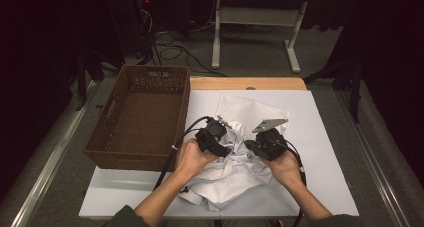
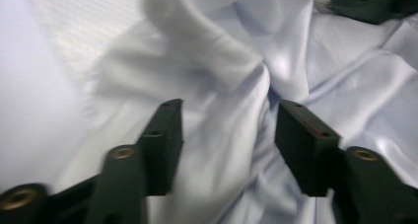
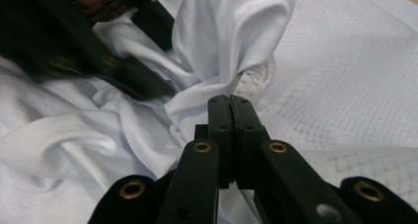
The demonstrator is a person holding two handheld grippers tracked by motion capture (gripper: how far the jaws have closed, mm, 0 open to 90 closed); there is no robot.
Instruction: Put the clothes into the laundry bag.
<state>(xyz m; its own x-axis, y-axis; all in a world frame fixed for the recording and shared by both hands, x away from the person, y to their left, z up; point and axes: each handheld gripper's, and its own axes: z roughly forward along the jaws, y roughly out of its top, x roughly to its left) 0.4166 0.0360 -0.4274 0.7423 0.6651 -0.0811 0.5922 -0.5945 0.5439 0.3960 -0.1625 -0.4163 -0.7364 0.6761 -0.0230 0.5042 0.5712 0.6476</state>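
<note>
White garment (image 1: 227,174) lies crumpled mid-table beside wicker basket (image 1: 137,114), seen in high view. Left gripper (image 2: 229,135) view: jaws spread, cloth fold between, unpressed. Right gripper (image 3: 230,110) view: jaws pressed together, pinching mesh bag (image 3: 340,76) edge.

White table (image 1: 325,187), wicker basket (image 1: 137,119), crumpled white cloth (image 1: 227,174), perhaps mesh

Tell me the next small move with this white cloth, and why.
Probably close the left tool on the fold of cloth between its jaws. Those jaws stand apart with the cloth rising between them, unpinched, while the right tool is shut on the cloth, so one side is already held.
</note>
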